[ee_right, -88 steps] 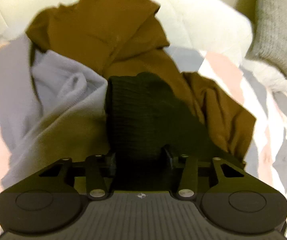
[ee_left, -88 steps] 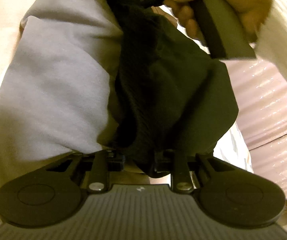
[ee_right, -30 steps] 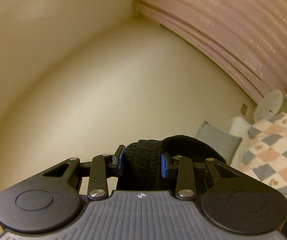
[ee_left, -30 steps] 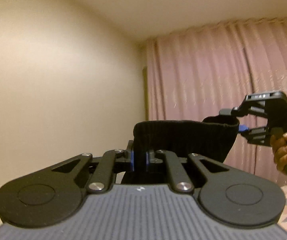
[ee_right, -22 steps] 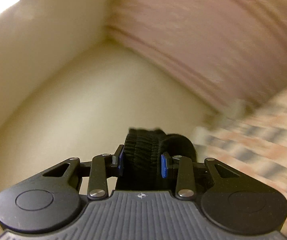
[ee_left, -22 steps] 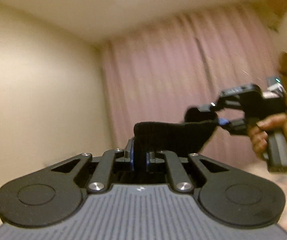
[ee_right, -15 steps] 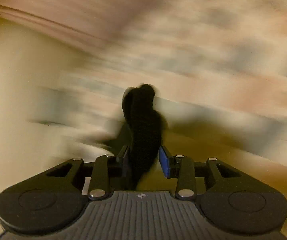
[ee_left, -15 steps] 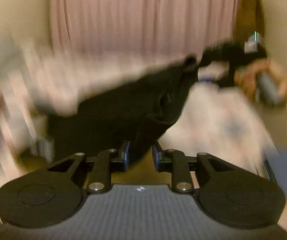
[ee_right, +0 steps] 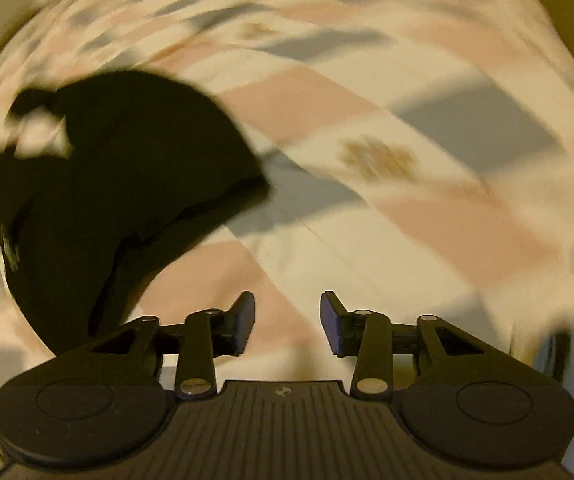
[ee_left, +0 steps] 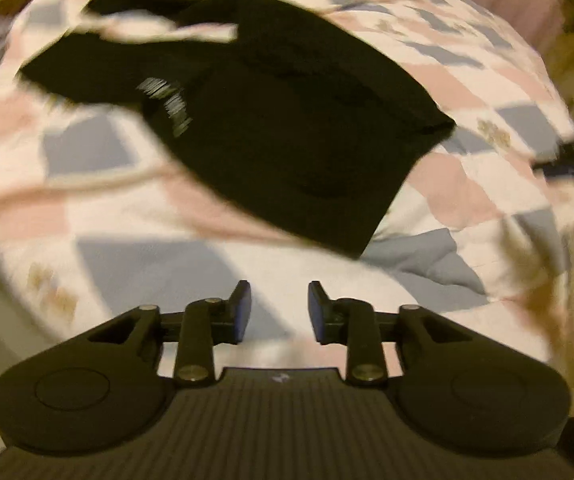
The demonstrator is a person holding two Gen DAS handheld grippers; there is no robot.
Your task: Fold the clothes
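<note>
On the checked quilt [ee_left: 127, 264], toward its far left part in the left wrist view, a black garment [ee_left: 287, 120] lies spread out, with one narrow piece running off to the left edge of the frame and a small patch of pale lettering [ee_left: 169, 104] near its left side. The garment's nearer corner points down toward the left gripper [ee_left: 279, 312] but stays apart from it. That gripper's jaws stand spread with a clear gap, and nothing is between them; only quilt shows there. At the right edge of that view a dark blurred shape shows, too smeared to name. In the right wrist view the same garment [ee_right: 119, 184] sits at the left, on the quilt [ee_right: 407, 200], while the right gripper [ee_right: 287, 320] is parted just as wide and holds nothing, with bare pink and white squares beneath it. Both views are blurred by motion.
</note>
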